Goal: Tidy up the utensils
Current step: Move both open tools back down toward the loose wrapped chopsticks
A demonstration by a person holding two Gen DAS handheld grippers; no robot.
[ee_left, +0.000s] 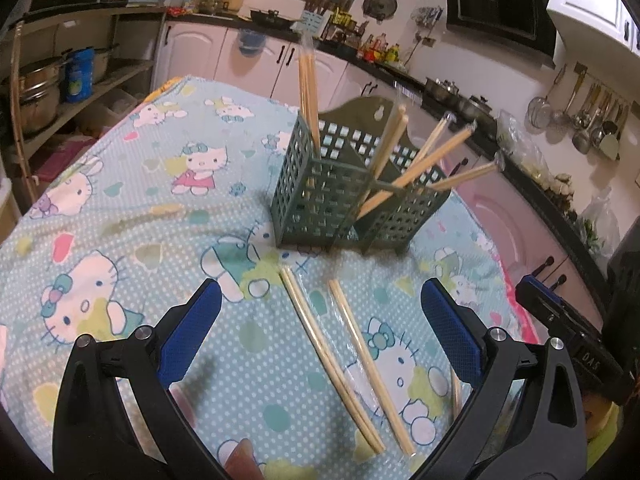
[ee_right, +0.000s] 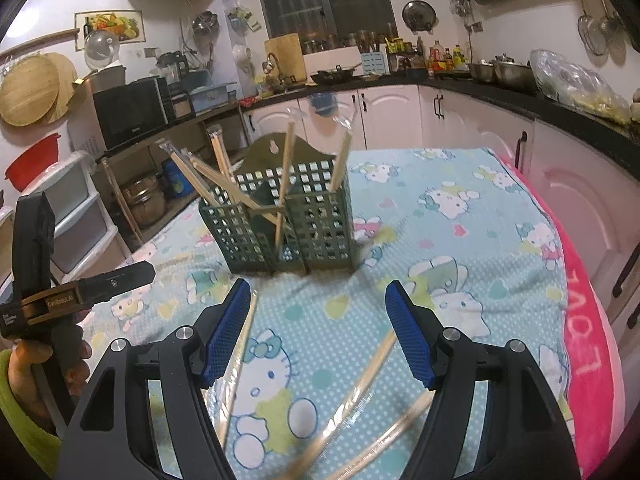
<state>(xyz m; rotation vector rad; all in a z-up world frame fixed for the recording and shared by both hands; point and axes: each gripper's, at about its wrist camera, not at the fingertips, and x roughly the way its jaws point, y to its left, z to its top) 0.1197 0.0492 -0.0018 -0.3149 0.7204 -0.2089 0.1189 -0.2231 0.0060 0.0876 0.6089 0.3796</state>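
- The left gripper (ee_left: 320, 320) is hanging with its jaws spread wide and nothing between the pads; the right gripper (ee_right: 318, 324) is likewise standing released and empty.
- The wrapped chopsticks are lying loose on the patterned tablecloth (ee_left: 120, 200): in the left wrist view one pair (ee_left: 328, 360) and a second pair (ee_left: 368, 368) are running side by side between the blue pads, just in front of the green slotted holder (ee_left: 320, 200).
- In the right wrist view, one pair (ee_right: 240, 356) is lying just beside the left pad, while another (ee_right: 360, 384) is slanting under the right pad; a third is blurred at the bottom edge.
- The holder is standing upright near the middle of the table, already keeping several chopsticks leaning out at different angles.
- Risk: the clear wrappers are looking slippery, so a pinch on the film alone could let a pair slide out.
- Risk: the pairs are lying close together, so closing between them could catch two or skew one.
- Risk: the two grippers are working near each other and could collide over the same pair.
- Risk: bumping the leaning sticks could tip the light holder.
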